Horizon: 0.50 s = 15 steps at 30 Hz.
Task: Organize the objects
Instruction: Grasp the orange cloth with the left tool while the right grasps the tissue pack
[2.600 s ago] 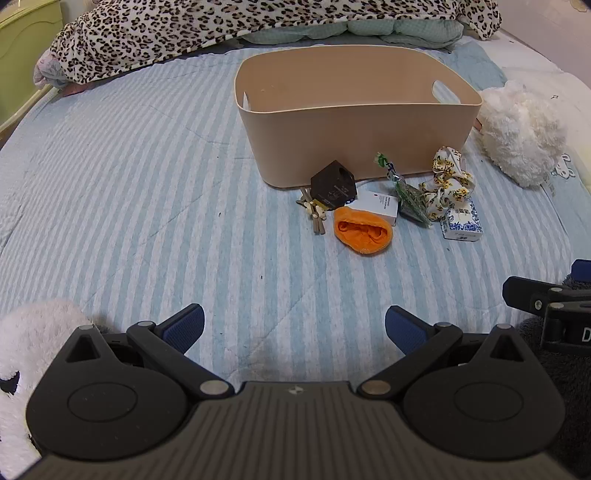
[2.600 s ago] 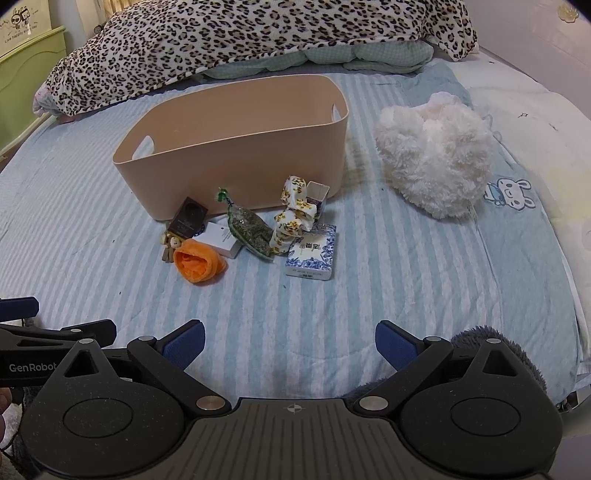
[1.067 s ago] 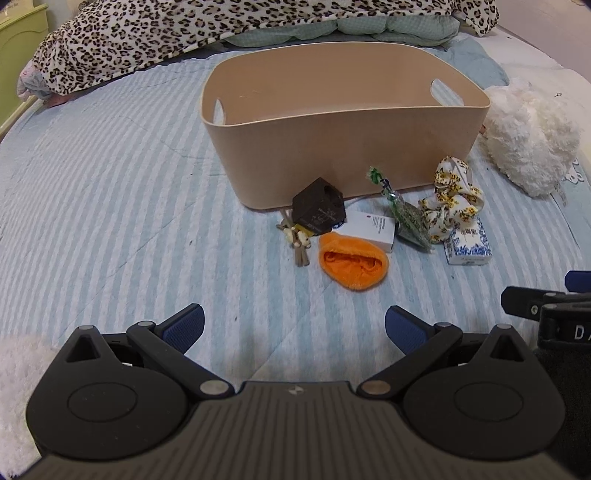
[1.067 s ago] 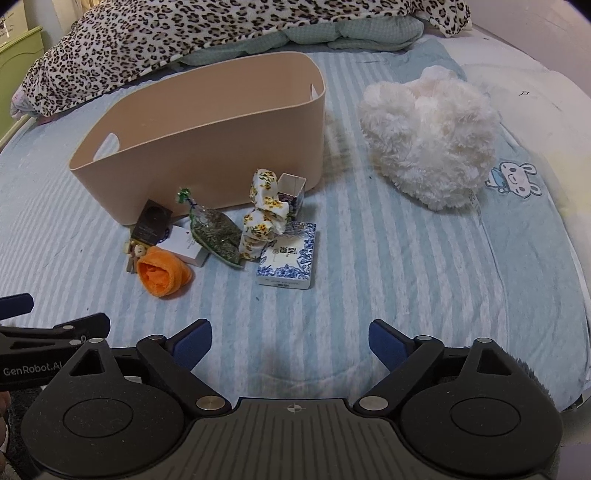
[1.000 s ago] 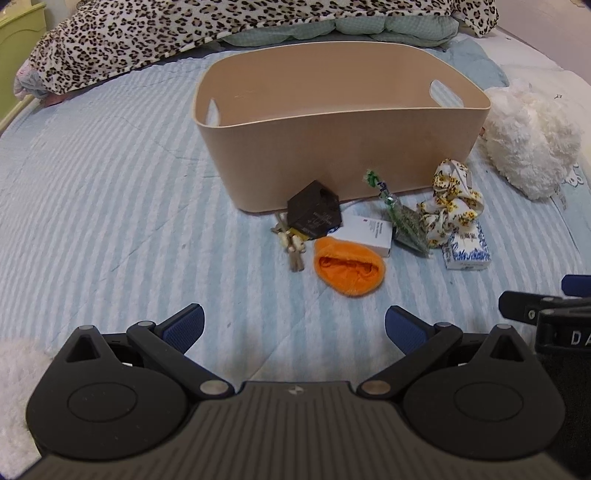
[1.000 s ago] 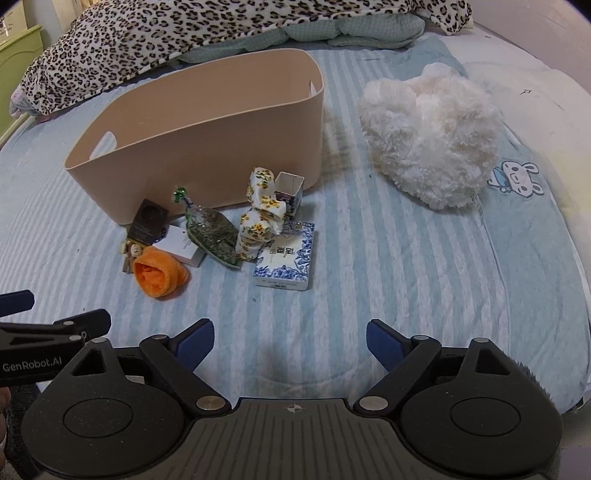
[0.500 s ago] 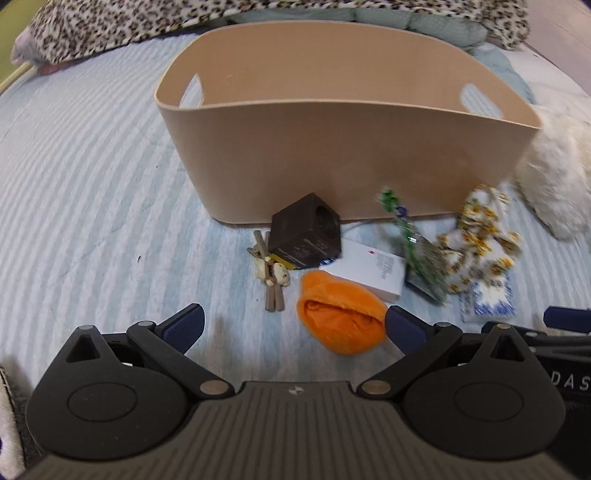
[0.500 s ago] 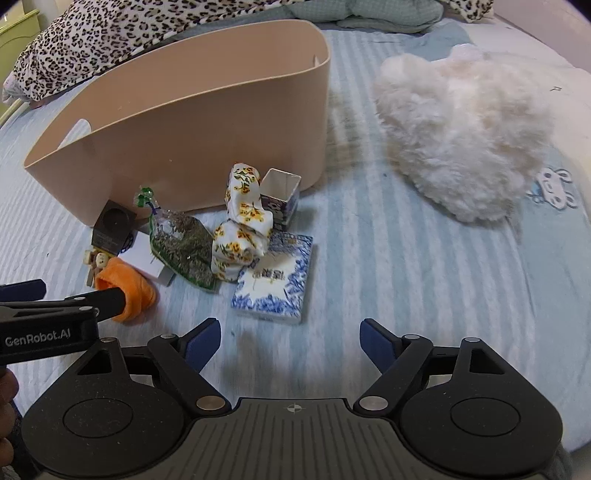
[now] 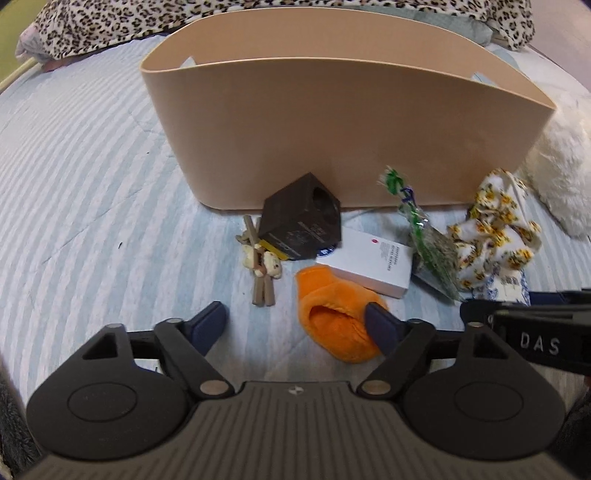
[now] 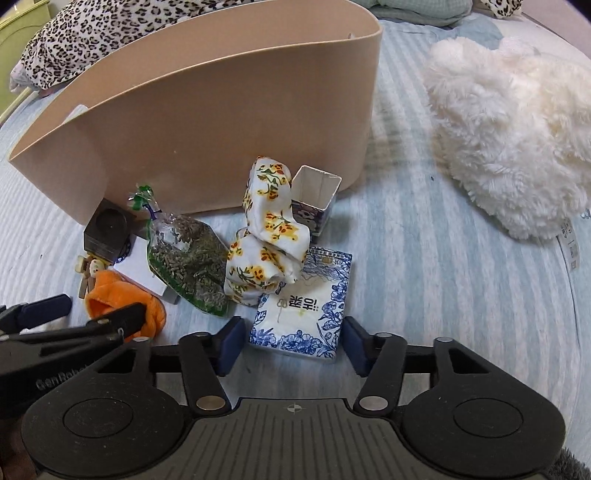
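Note:
A beige bin (image 9: 343,122) stands on the striped bed, also in the right wrist view (image 10: 221,122). In front lie a dark cube box (image 9: 301,225), a small wooden figure (image 9: 260,258), a white box (image 9: 373,264), an orange plush (image 9: 334,325), a green pellet bag (image 10: 188,254), a floral cloth (image 10: 269,243) and a blue-white tissue pack (image 10: 306,306). My left gripper (image 9: 295,323) is open, its right finger against the orange plush. My right gripper (image 10: 293,341) is open, its fingers on either side of the tissue pack's near end.
A fluffy white plush (image 10: 509,129) lies right of the bin. A small open carton (image 10: 316,194) stands behind the floral cloth. A leopard-print blanket (image 9: 110,22) lies along the back. Bare striped sheet (image 9: 85,184) spreads to the left.
Both grippers have moved forward and down toward the pile. The left one now reaches the orange plush; the right one now straddles the tissue pack. Both have narrowed somewhat.

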Available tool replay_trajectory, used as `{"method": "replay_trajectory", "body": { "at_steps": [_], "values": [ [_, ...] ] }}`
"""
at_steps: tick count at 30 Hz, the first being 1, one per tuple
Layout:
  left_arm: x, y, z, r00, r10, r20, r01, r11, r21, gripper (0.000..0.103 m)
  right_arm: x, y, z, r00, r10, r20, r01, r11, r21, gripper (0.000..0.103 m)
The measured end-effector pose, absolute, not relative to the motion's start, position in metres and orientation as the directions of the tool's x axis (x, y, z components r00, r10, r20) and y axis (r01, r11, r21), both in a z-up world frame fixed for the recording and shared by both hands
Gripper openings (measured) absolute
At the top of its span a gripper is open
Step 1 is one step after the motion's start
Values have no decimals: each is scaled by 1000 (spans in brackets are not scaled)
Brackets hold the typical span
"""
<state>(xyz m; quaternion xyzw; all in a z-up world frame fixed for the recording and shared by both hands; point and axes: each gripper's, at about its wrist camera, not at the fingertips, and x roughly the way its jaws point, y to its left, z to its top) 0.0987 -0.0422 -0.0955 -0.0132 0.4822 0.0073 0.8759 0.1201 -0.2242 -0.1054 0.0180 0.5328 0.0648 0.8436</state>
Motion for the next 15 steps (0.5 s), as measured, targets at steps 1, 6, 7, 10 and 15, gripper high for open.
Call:
{"method": "replay_trajectory", "body": {
  "at_steps": [1, 6, 7, 10, 15],
  "values": [
    [98, -42, -95, 534, -5, -846, -23, 1000, -21, 74, 119, -224, -105, 427, 131, -894, -90, 991, 103, 46],
    [93, -39, -92, 508, -20, -861, -16, 999, -33, 55, 111, -221, -102, 436, 130, -891, -96, 991, 98, 46],
    [92, -40, -92, 502, -22, -864, -16, 999, -35, 52, 109, -219, -101, 436, 127, -891, -99, 991, 93, 46],
    [89, -39, -91, 494, -40, -869, -3, 999, -48, 36, 103, -216, -99, 439, 122, -890, -105, 991, 84, 45],
    [82, -36, -88, 491, -62, -869, 30, 998, -54, 3, 95, -223, -95, 444, 129, -886, -81, 991, 104, 45]
  ]
}}
